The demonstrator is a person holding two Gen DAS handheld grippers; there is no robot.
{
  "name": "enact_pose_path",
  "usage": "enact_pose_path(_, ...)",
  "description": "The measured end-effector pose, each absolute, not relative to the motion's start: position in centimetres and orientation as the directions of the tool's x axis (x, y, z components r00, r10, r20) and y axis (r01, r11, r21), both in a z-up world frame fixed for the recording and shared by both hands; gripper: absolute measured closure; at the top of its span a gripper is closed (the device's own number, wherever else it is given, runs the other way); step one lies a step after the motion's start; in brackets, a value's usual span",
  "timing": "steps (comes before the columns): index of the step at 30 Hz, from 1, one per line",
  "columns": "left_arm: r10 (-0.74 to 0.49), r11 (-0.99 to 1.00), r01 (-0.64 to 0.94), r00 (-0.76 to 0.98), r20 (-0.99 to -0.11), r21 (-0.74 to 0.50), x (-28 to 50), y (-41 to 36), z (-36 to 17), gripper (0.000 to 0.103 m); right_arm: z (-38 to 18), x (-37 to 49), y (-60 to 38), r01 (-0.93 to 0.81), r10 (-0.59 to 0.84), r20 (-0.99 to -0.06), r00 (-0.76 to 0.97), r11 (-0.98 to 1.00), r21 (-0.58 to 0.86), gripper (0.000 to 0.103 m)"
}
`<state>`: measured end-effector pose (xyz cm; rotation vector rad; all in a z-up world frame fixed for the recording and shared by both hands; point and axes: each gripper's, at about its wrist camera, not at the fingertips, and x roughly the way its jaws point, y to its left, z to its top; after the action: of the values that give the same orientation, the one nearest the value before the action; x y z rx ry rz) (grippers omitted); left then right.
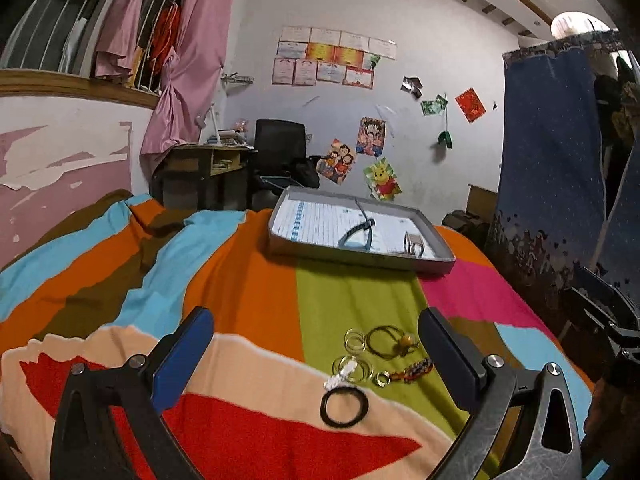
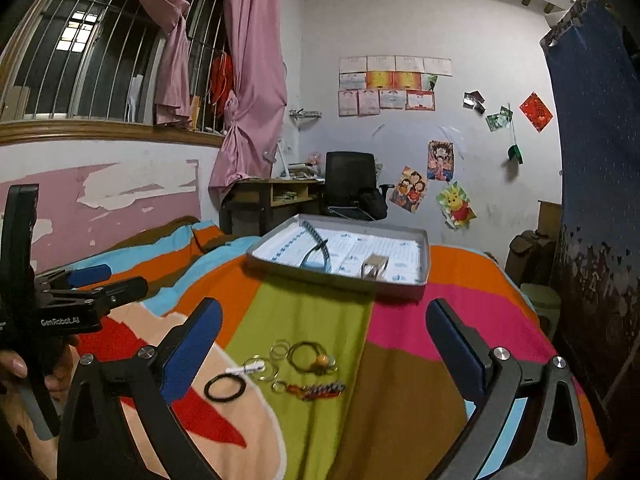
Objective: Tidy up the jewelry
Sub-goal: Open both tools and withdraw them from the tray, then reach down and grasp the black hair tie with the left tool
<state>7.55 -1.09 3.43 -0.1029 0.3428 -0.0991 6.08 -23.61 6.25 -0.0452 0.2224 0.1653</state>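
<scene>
The striped bedspread (image 1: 256, 280) carries a shallow grey tray (image 1: 360, 254) at its far end. Nearer, the jewelry cluster (image 1: 372, 356) lies strung crosswise between the wide-open, empty left gripper (image 1: 316, 356) fingers; the right gripper (image 2: 324, 348), equally spread and empty, hovers similarly close.

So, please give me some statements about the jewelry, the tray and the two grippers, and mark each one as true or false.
1. Both the left gripper and the right gripper are open and hold nothing. True.
2. The black ring lies inside the grey tray. False: it lies on the striped blanket, nearer than the tray.
3. The tray already holds a dark strap-like item. True.
4. The beaded bracelet is clamped by the right gripper. False: it lies loose on the blanket.
5. The clear rings lie in the tray. False: on the blanket.
</scene>
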Motion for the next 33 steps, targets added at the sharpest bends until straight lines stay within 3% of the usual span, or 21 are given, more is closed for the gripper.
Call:
enact_pose_path(10, -0.109, 0.992, 0.075, 0.927, -0.36, -0.105, 7.2, -0.9, 1.9, 0.0, 4.3, 6.6, -23.5, -0.165, 0.159, -0.27, 0.95, 0.986, -0.002, 0.003)
enact_pose_path(25, -0.117, 0.99, 0.079, 0.925, -0.361, -0.12, 9.0, -1.4, 1.0, 0.0, 3.6, 9.8, -23.7, -0.128, 0.124, -0.256, 0.959, 0.992, 0.004, 0.003)
enact_pose_path(33, -0.114, 0.99, 0.068, 0.908, -0.403, -0.125, 11.2, -1.7, -0.3, 0.0, 2.8, 12.8, -24.0, -0.13, 0.121, -0.28, 0.952, 0.991, -0.015, 0.003)
